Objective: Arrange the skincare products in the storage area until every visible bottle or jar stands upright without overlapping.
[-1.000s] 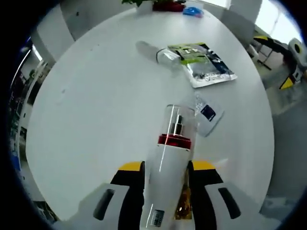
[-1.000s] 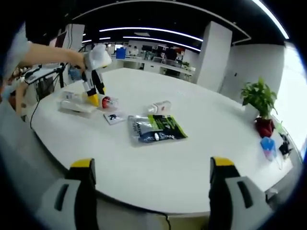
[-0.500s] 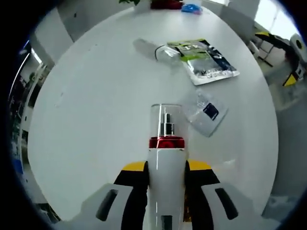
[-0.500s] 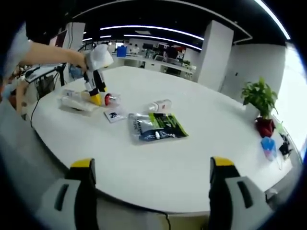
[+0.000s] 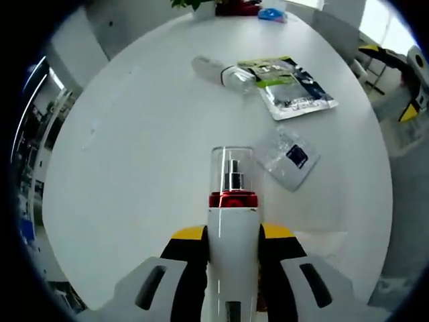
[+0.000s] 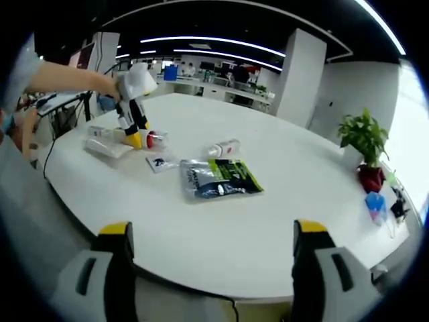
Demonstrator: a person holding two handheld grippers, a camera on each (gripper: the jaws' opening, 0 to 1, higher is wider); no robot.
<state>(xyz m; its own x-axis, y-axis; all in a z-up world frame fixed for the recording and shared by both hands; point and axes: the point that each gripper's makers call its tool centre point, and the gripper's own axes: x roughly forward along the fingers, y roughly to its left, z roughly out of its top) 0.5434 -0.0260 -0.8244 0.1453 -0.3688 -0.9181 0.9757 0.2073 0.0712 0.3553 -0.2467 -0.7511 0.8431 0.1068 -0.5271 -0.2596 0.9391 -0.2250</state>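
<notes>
Between the yellow-tipped jaws of the left gripper [image 5: 231,238] sits a white pump bottle [image 5: 232,261], clamped at its body, its red collar and clear cap pointing away from the camera over the round white table [image 5: 134,147]. In the right gripper view this same gripper [image 6: 133,136] shows at the far left end of the table, held in a person's hand [image 6: 107,84], with the bottle's red collar [image 6: 150,140] just beside its tips; whether the bottle touches the tabletop I cannot tell.

Beyond the bottle's cap in the left gripper view, a small clear sachet [image 5: 287,157] with a dark blue label lies flat, near the bottle but apart from it. Farther from the bottle lies a silver pouch [image 5: 288,87] with green and dark print, and touching that pouch's edge is a clear bottle [image 5: 224,70] with a white cap, lying on its side. At the table's far rim, well beyond the bottle, stand a potted plant [image 5: 228,5] and a blue item [image 5: 271,13] too small to identify.

At the bottom of the right gripper view, the right gripper [image 6: 211,251] hangs with its 2 jaws wide apart and nothing between them, at the near edge of the table [image 6: 281,221], well apart from the bottle. From there the pouch [image 6: 220,178], sachet [image 6: 159,163] and lying clear bottle [image 6: 223,148] are seen mid-table, and a flat clear packet [image 6: 104,144] lies just beside the left gripper. The plant [image 6: 365,144] in its red pot stands at the right.
</notes>
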